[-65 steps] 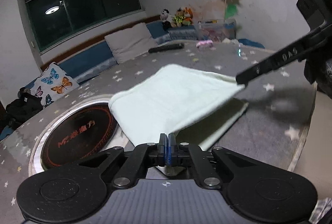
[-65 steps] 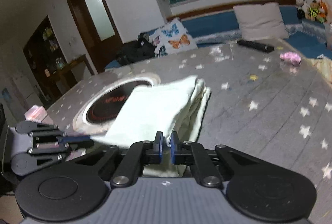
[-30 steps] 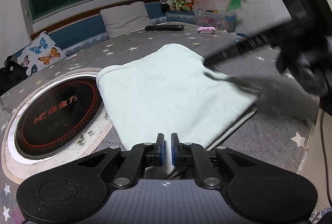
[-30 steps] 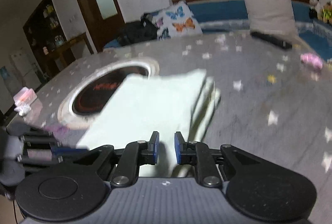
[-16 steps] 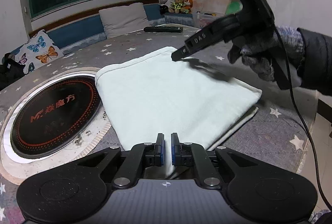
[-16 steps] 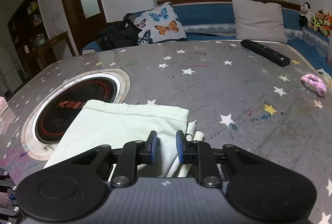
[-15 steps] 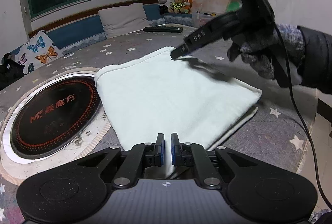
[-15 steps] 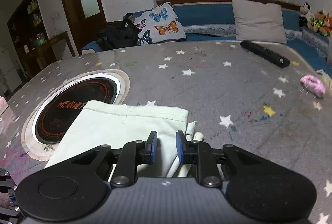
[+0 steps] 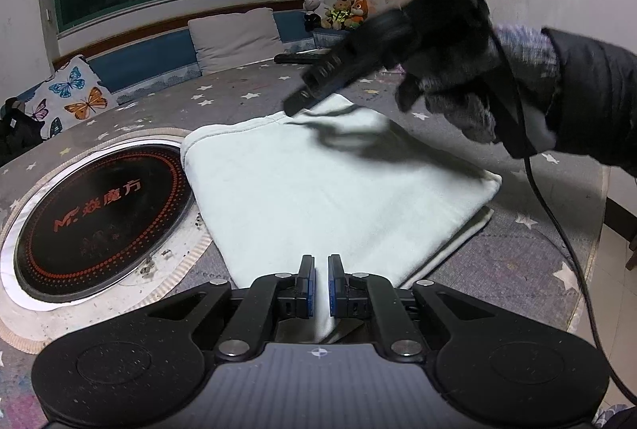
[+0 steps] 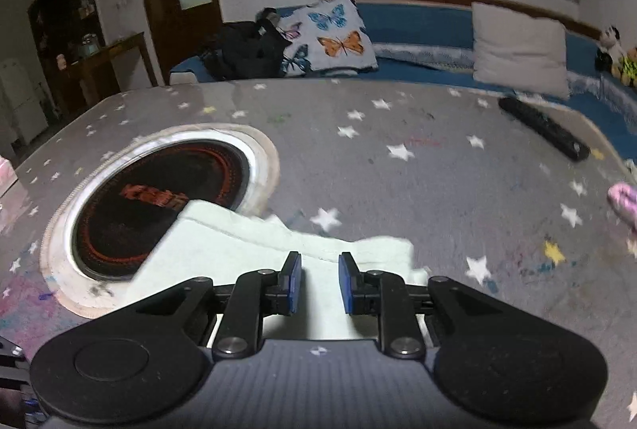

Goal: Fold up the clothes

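1. The counter [image 9: 247,98] carries everything; a round hob [image 9: 95,206] is set into it.
2. My cloth [image 9: 326,198] lies folded flat beside the hob, long axis running from my left gripper toward the far right.
3. My right gripper [image 10: 318,281] hovers over the cloth's far edge, moderately open, holding nothing.
4. My left gripper [image 9: 320,283] sits at the near edge, slightly parted, empty.

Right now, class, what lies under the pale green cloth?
The pale green cloth rests on the star-print table cover, overlapping the round hob's rim. Anything beneath its middle is hidden.
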Available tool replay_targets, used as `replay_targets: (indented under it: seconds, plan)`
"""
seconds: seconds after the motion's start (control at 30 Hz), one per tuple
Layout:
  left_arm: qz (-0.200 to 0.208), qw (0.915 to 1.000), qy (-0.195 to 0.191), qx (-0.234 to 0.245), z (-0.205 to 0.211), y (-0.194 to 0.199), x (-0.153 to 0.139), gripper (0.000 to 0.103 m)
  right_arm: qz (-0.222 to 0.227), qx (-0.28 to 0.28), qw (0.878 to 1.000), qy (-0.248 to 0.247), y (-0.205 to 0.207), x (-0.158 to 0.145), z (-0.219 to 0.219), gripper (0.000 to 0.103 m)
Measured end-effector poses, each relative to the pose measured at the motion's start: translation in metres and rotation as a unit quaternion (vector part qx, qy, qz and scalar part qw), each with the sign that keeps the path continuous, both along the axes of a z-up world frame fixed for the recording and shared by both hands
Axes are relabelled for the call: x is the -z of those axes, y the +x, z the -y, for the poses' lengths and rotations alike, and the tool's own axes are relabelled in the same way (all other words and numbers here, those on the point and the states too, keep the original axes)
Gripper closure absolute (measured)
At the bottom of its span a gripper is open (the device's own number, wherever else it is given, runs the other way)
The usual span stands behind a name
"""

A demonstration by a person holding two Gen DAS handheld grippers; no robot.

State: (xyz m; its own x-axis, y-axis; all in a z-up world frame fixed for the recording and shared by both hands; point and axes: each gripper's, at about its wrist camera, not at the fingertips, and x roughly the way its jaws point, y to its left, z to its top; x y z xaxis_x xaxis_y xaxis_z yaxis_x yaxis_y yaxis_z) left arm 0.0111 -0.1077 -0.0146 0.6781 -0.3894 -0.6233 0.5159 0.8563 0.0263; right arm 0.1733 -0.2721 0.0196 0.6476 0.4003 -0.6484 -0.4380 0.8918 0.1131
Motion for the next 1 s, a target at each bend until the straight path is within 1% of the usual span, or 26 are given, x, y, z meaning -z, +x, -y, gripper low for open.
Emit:
replay_targets:
  seconds: [0.13,0.23,0.33,0.43,0.5,0.53,0.57,0.6,0.63,0.73,0.77,0.8,0.83,0.9,0.97,1.0]
  plan:
    - [-0.001,1.0000,-0.005,-0.003,-0.001,0.000,0.000,0.095,-0.012,-0.047,0.999,0.015,0.001,-0.008,-0.028,0.083]
    - [-0.001,1.0000,-0.007,-0.003,-0.002,-0.001,0.000,0.094,-0.020,-0.076,0.997,0.009,0.005,-0.004,-0.053,0.083]
    - [-0.001,1.0000,-0.010,-0.002,-0.003,-0.001,0.000,0.094,-0.025,-0.090,0.996,-0.003,0.010,0.002,-0.075,0.083]
    - [-0.001,0.9999,-0.011,-0.001,-0.003,0.000,0.000,0.093,-0.022,-0.088,0.995,-0.034,0.016,0.013,-0.091,0.083]
    - [-0.001,0.9999,-0.013,-0.002,-0.003,0.000,0.000,0.093,-0.023,-0.088,0.995,-0.043,0.017,0.017,-0.097,0.076]
    - [-0.001,0.9999,-0.013,-0.002,-0.003,-0.001,0.000,0.091,-0.021,-0.088,0.995,-0.046,0.016,0.016,-0.098,0.076]
    - [-0.001,0.9999,-0.013,-0.003,-0.003,-0.001,0.000,0.089,-0.019,-0.088,0.995,-0.048,0.014,0.014,-0.099,0.075]
    - [0.000,0.9999,-0.012,-0.004,-0.003,-0.001,0.000,0.081,-0.016,-0.086,0.995,-0.044,0.013,0.011,-0.097,0.075]
    - [0.000,0.9999,-0.012,-0.006,-0.002,-0.002,-0.001,0.070,-0.014,-0.084,0.996,-0.039,0.011,0.007,-0.094,0.074]
    - [0.004,0.9999,-0.008,-0.009,-0.001,-0.003,-0.001,0.061,-0.008,-0.075,0.997,-0.024,0.003,-0.005,-0.082,0.070]
    - [0.005,0.9999,-0.007,-0.012,0.000,-0.004,-0.002,0.059,-0.006,-0.072,0.997,-0.019,-0.001,-0.009,-0.076,0.067]
    - [0.006,0.9998,-0.006,-0.015,0.000,-0.005,-0.002,0.052,-0.005,-0.071,0.997,-0.014,-0.006,-0.013,-0.069,0.065]
    - [0.008,0.9998,-0.005,-0.019,0.000,-0.006,-0.003,0.049,-0.004,-0.069,0.998,-0.010,-0.010,-0.017,-0.063,0.064]
    - [0.012,0.9996,-0.005,-0.026,-0.002,-0.007,-0.005,0.047,-0.004,-0.066,0.998,-0.001,-0.024,-0.024,-0.046,0.060]
    - [0.014,0.9993,-0.003,-0.034,-0.003,-0.009,-0.007,0.042,-0.004,-0.061,0.998,0.006,-0.036,-0.027,-0.031,0.056]
    - [0.016,0.9991,-0.001,-0.040,-0.004,-0.010,-0.007,0.036,-0.005,-0.058,0.998,0.010,-0.046,-0.029,-0.022,0.056]
